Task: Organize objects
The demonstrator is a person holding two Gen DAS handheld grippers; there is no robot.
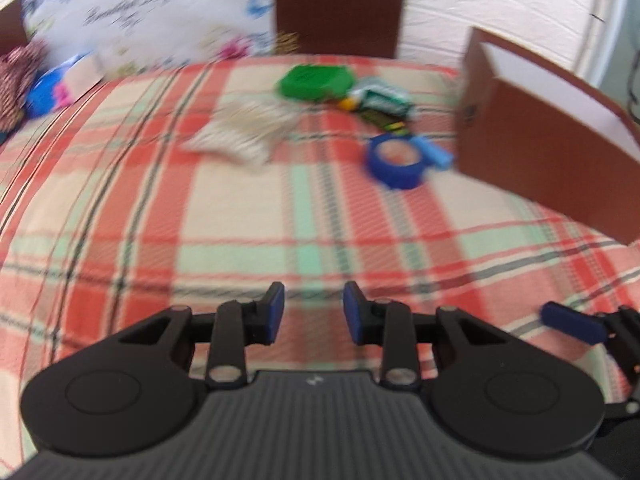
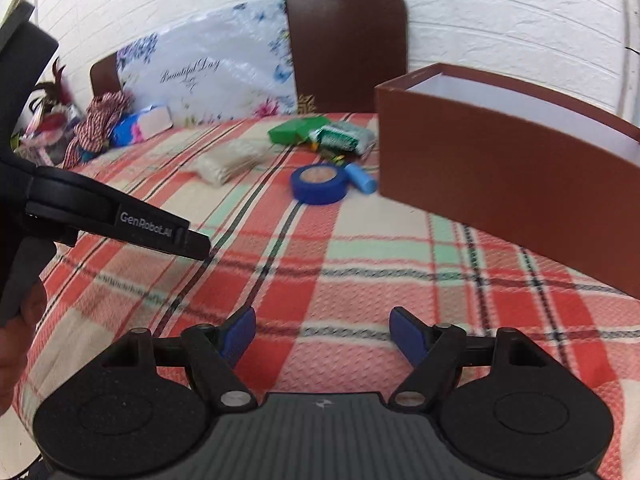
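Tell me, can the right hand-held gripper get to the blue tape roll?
Probably yes. The right hand-held gripper is open and empty, and only bare plaid blanket lies between it and the blue tape roll. The brown box stands off to the right, not across the path.

A blue tape roll (image 2: 318, 184) lies flat on the plaid bedcover, hole up. A light-blue cylinder (image 2: 361, 177) lies on its side, touching the roll on the side toward the box. The brown box (image 2: 500, 176) stands open-topped with a white inside, just beside the cylinder. Farther back lies a green case (image 2: 295, 131), flat; next to it a green-and-white packet (image 2: 342, 138), with small yellow and dark items at its near edge, too blurred to tell. A pale woven pouch (image 2: 230, 162) lies flat, apart from the roll.
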